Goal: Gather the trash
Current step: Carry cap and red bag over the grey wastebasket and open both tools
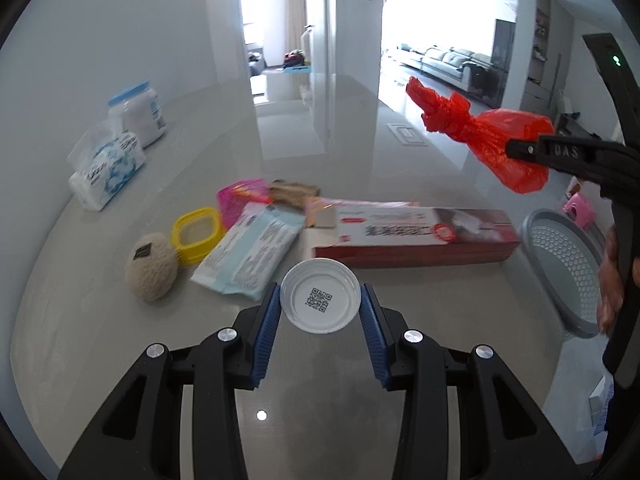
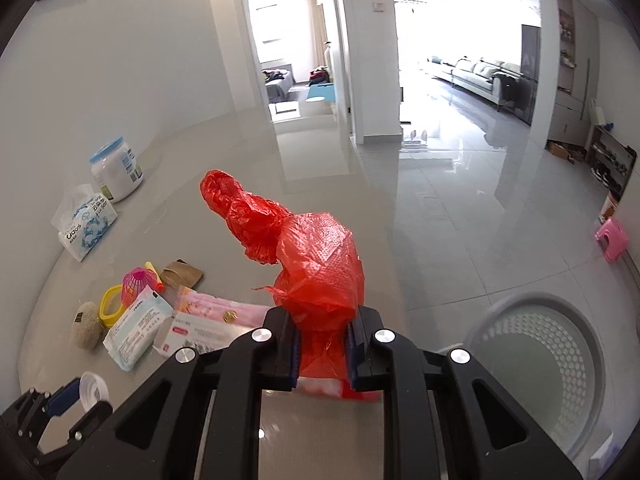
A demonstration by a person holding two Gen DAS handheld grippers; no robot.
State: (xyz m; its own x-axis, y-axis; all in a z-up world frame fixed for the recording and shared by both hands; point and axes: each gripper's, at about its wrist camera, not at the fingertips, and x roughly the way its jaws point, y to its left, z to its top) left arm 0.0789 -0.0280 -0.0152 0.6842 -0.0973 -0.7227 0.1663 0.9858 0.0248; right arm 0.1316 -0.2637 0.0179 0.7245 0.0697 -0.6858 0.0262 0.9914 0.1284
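A round white lid (image 1: 320, 300) with a QR code sits pinched between the blue pads of my left gripper (image 1: 321, 305), held just above the grey tabletop. The same lid (image 2: 94, 390) and left gripper (image 2: 82, 398) show at the lower left of the right wrist view. My right gripper (image 2: 322, 346) is shut on a knotted red plastic bag (image 2: 316, 264), which sticks up and out past the fingers. In the left wrist view that red bag (image 1: 492, 136) hangs in the air at the right, clamped by the right gripper (image 1: 514, 150). A grey perforated basket (image 2: 500, 312) stands beyond the table's right edge.
On the table lie a long red-and-white carton (image 1: 412, 236), a wipes pack (image 1: 248, 252), a yellow container (image 1: 196, 236), a beige fuzzy ball (image 1: 150, 266), a pink cage ball (image 1: 236, 200), a tissue pack (image 1: 106, 168) and a white jar (image 1: 138, 114). A pink stool (image 2: 612, 238) stands on the floor.
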